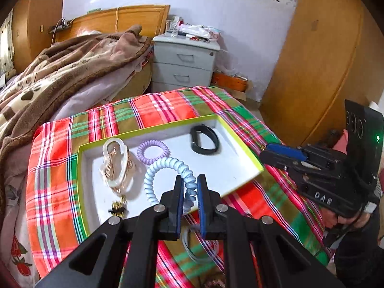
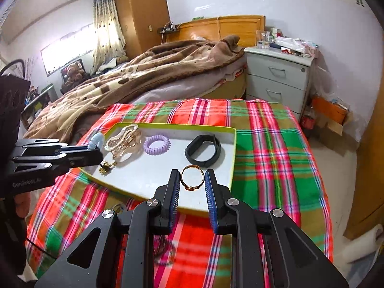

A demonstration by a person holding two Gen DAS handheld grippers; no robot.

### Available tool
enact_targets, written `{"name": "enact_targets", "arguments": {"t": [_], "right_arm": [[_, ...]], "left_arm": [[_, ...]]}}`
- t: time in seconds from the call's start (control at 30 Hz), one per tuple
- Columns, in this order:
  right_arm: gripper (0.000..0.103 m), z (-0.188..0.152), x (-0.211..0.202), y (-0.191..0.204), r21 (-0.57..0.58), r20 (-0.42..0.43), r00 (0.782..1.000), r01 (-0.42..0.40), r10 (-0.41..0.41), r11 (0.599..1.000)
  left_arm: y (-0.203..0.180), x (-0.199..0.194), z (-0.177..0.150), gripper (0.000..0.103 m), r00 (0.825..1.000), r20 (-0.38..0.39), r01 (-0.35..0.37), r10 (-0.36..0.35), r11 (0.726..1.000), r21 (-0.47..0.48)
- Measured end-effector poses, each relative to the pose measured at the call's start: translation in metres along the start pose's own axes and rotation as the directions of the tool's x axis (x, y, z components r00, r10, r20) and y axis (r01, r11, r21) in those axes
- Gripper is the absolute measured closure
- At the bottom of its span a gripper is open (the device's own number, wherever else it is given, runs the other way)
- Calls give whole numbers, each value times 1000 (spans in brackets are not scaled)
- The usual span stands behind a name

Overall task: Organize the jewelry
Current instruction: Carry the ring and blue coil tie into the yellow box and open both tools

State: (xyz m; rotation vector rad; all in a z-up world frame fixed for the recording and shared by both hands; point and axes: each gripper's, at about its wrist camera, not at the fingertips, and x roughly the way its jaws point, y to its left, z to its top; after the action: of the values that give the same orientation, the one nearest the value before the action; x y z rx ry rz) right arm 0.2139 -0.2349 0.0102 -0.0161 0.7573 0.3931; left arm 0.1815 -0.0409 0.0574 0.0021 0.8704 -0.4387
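Observation:
A shallow white tray with a lime rim lies on the plaid cloth. In it are a cream and gold hair claw, a purple spiral hair tie, a black wristband and a small gold charm. My left gripper is shut on a pale blue spiral hair tie over the tray's near part. My right gripper is shut on a gold ring above the tray's near edge.
The red and green plaid cloth covers the table. A clear bangle and a dark beaded bracelet lie on it near me. A bed with a brown blanket, a grey nightstand and a wooden wardrobe stand behind.

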Motion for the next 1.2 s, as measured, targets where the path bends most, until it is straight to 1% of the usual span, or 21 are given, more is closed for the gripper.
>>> {"name": "enact_targets", "arguments": {"t": [0.07,0.13,0.23,0.33,0.43,0.7,0.97,1.2], "right_arm": [[81,3,13,-1,-4,-24,1000,3,-3,1000],[81,3,23,-1,-10,-45,999,13,-14,1000],[81,4,38,-2,-11,-74,997,21,-22,1000],[81,4,49,0,-40,-102,993,48,-52,998],[81,4,58,-1,-58,-129,989,57,-65,997],[81,1,74,-3,-104,-175,978,99,-116,990],[81,1,81,2,-130,-193,975,87,-112,988],[81,3,84,3,-139,-197,973,92,-119,986]], "left_arm": [[6,14,6,92,1000,-23,-12,12,1000,-11],[5,25,8,92,999,-31,-23,23,1000,13],[9,45,11,92,998,-70,0,0,1000,0],[7,59,11,92,996,-87,-10,12,1000,19],[7,72,11,92,993,-117,3,-1,1000,12],[3,91,11,92,988,-152,-14,19,999,33],[3,103,8,92,983,-185,0,5,1000,23],[4,105,9,91,982,-188,-2,4,1000,12]]}}
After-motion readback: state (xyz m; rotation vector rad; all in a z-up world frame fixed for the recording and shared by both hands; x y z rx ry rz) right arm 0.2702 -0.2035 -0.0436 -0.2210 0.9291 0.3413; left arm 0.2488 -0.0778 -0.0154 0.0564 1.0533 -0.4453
